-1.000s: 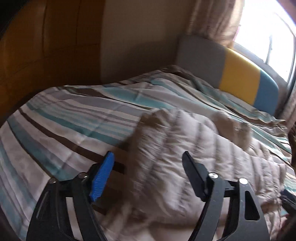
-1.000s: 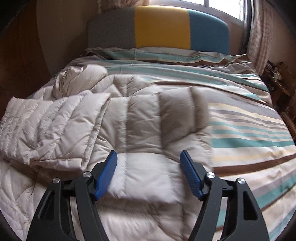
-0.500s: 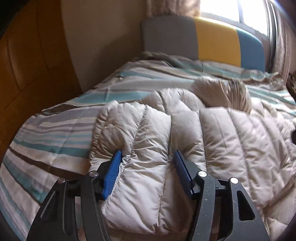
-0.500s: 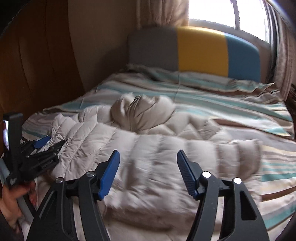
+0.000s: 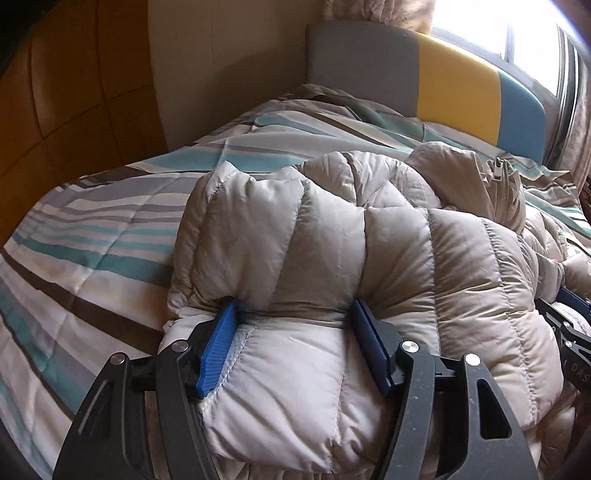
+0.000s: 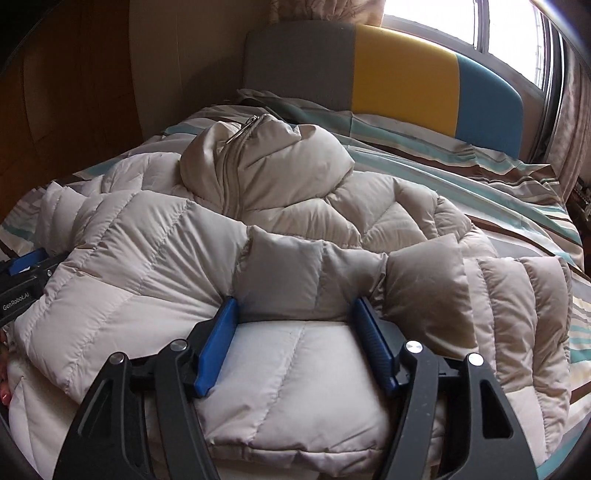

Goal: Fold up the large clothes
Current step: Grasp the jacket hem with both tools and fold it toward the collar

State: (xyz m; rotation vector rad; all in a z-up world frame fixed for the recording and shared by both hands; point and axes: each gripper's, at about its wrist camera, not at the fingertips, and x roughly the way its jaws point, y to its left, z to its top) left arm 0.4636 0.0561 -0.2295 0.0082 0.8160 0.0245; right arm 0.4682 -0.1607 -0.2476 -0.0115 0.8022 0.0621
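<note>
Well short of the headboard (image 5: 454, 85), gripping the jacket (image 5: 369, 240) with the left claw (image 5: 291, 306): about half open, blue pads dug into a puffy folded edge, filling bulging up between them. Just been opening a little, yet pressing on the fold. Same with the right claw (image 6: 291, 302), further along that edge: roughly half open, pads sunk into both sides of a quilted panel, cloth packed between. Both pointing toward the headboard and downward.

Spread across the striped bed (image 5: 92, 240), between the claws and the headboard: beige, quilted, folded over on itself, with collar and zip (image 6: 240, 129) heaped on the side nearest the headboard. Behind the headboard, bright window (image 6: 517, 22) and patterned curtain (image 6: 576, 122); to its left, plain wall (image 5: 229, 66), then brown wood panelling (image 5: 55, 92).

Counted: one jacket, two claws, one bed, one headboard in three colours (grey, yellow, blue), one window.
</note>
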